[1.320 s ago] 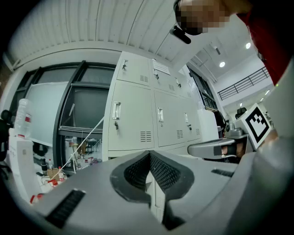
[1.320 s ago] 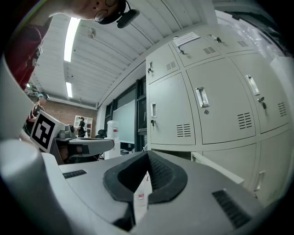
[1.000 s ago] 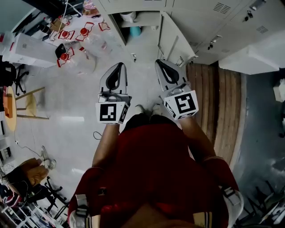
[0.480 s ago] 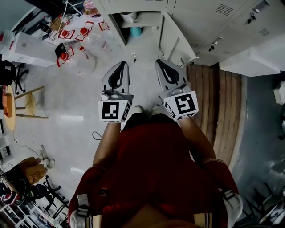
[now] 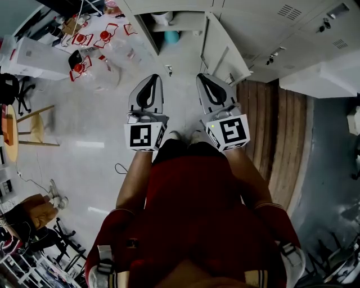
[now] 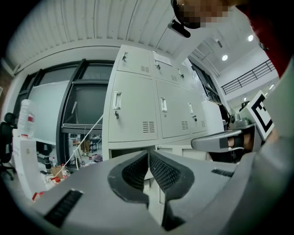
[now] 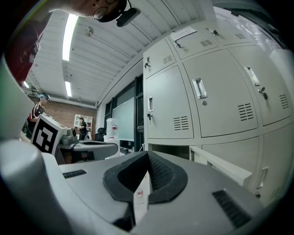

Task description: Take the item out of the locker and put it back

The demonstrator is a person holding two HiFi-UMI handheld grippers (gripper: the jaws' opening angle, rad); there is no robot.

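Observation:
In the head view a grey locker [image 5: 169, 25] stands open at the top, its door [image 5: 219, 48] swung out to the right. Inside it a white item [image 5: 161, 17] sits on the upper level and a teal item [image 5: 171, 37] lies below. My left gripper [image 5: 151, 79] and right gripper [image 5: 202, 77] are held side by side in front of the locker, well short of it. Both are shut and empty. In the left gripper view the left gripper [image 6: 148, 153] has its pads together; the right gripper [image 7: 147, 153] looks the same in its own view.
Closed lockers [image 5: 292, 28] run along the top right, above a wooden floor strip [image 5: 287, 124]. Red-and-clear clutter [image 5: 90, 50] and a white box [image 5: 34, 59] lie on the floor at upper left. A stool [image 5: 34, 129] stands at far left.
Both grippers have crept slightly forward towards the locker, the left one also a little to the right. Their jaws have stayed shut.

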